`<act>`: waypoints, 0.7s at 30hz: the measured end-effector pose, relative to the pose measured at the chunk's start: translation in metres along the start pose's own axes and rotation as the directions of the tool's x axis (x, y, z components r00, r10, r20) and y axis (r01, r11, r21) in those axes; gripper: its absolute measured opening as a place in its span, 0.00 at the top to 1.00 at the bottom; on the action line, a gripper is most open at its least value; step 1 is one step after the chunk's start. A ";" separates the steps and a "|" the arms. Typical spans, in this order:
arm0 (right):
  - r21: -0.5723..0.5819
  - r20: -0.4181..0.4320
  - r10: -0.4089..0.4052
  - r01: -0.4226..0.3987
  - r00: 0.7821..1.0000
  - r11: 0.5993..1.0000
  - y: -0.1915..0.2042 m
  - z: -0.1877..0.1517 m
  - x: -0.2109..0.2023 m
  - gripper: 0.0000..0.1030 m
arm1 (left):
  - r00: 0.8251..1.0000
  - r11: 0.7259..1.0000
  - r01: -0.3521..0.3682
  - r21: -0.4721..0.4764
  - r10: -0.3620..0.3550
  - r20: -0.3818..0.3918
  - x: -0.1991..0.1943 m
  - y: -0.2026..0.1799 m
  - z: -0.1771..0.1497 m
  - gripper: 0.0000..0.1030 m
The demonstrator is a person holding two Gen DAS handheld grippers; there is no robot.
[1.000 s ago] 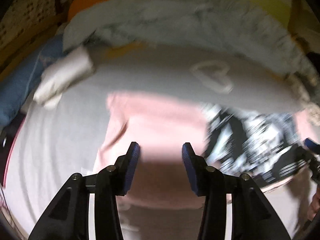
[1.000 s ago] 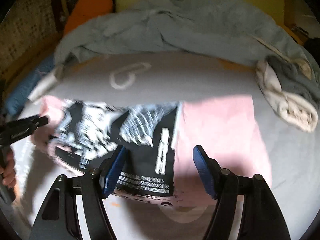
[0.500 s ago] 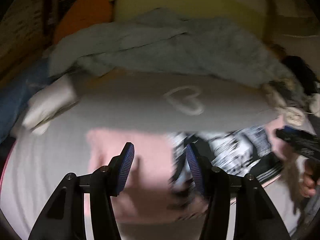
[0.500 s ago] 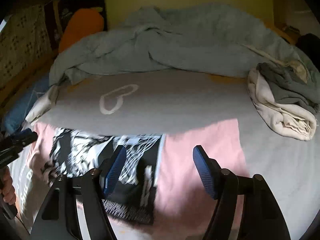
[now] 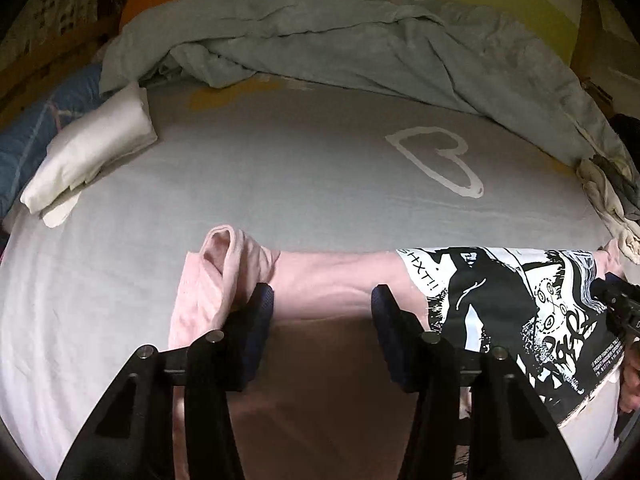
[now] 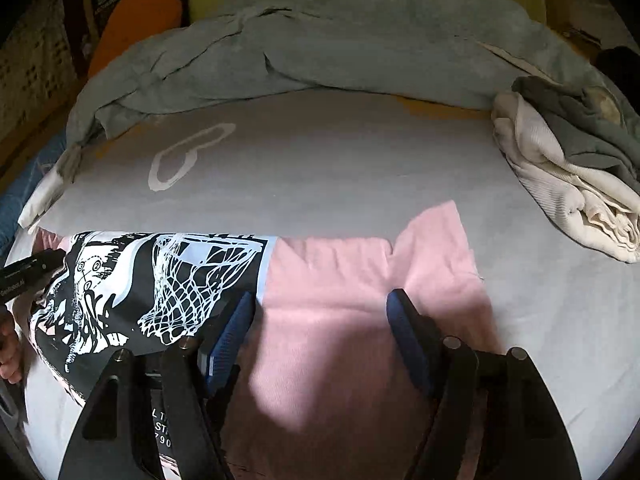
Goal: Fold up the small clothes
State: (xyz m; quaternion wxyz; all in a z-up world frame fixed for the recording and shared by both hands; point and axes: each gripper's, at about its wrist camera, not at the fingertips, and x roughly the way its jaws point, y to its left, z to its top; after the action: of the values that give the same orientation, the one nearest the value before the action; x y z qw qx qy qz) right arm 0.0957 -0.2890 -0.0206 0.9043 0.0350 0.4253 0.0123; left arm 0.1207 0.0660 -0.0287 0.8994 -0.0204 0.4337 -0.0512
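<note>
A pink T-shirt (image 5: 328, 280) with a black-and-white print (image 5: 500, 312) lies spread across the pale bed sheet (image 5: 280, 184). My left gripper (image 5: 322, 308) hovers low over its plain pink left part. The jaws are closing, with flat cloth under the gap and nothing pinched. A bunched sleeve (image 5: 224, 256) rises by the left finger. My right gripper (image 6: 320, 312) stands open over the pink right part (image 6: 340, 272), its left finger at the edge of the print (image 6: 160, 280). Each gripper shows at the rim of the other's view: the right gripper (image 5: 616, 308) and the left gripper (image 6: 32, 268).
A rumpled blue-grey blanket (image 5: 340, 40) runs along the far side of the bed. A folded white cloth (image 5: 92, 152) lies at the left. A heap of cream and grey clothes (image 6: 568, 176) sits at the right. A white heart outline (image 5: 436, 160) marks the sheet.
Both grippers have drawn back and sunk toward the shirt's near part. The shirt's left sleeve now stands bunched up by my left finger. The left jaws stand a little wider.
</note>
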 end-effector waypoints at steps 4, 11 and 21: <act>0.002 0.028 -0.019 0.019 0.999 1.000 0.001 -0.001 -0.013 0.31 | 0.999 0.998 0.046 -0.031 -0.045 0.025 -0.015 -0.003 0.003 0.52; 0.009 0.063 -0.013 0.013 0.998 1.000 0.003 -0.001 -0.042 0.31 | 0.977 0.985 0.161 -0.068 -0.149 0.153 -0.090 0.003 -0.022 0.36; -0.077 0.015 0.027 -0.026 1.000 0.997 0.035 -0.030 -0.067 0.28 | 0.999 0.995 -0.011 0.102 0.006 0.046 -0.057 -0.033 -0.066 0.27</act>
State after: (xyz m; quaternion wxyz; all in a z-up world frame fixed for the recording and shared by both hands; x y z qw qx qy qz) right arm 0.0302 -0.2565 0.0149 0.9082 0.0061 0.4165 0.0401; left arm 0.0314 0.0400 -0.0225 0.9090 0.0263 0.4101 -0.0692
